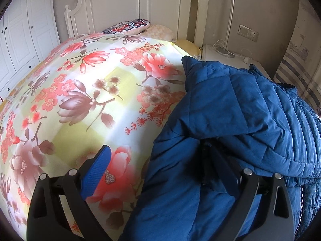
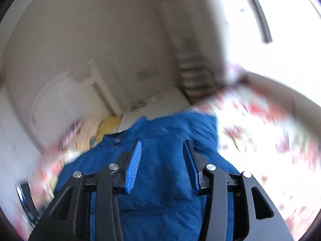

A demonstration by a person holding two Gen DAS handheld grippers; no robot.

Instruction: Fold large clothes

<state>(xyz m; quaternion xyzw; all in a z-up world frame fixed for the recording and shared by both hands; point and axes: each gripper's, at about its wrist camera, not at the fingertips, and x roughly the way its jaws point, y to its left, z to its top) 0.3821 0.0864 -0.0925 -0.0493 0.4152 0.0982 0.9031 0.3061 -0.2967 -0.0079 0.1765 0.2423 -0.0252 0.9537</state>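
- The blue quilted puffer jacket [image 1: 230, 120] lies bunched on the bed's floral bedspread [image 1: 80, 84], toward the bed's side near the white nightstand [image 1: 220, 54].
- My left gripper [image 1: 160, 172] has its fingers spread wide; one blue pad [image 1: 96, 172] sits over bare bedspread, the other finger is buried under a fold of jacket, so I judge it holds nothing, though fabric drapes over it.
- My right gripper [image 2: 160, 166] hovers above the jacket [image 2: 160, 140] with a clear gap between its pads and nothing between them; that view is blurred.
- I expect the jacket to be light yet bulky, soft and springy, with a slick shell that slides on the pads.
- A thin pinch may slip, so I would bite deep on a stitched edge: the hem, the cuff, or the seam along the zipper [image 1: 302, 200].
- Padding will puff back, so folds need pressing down.
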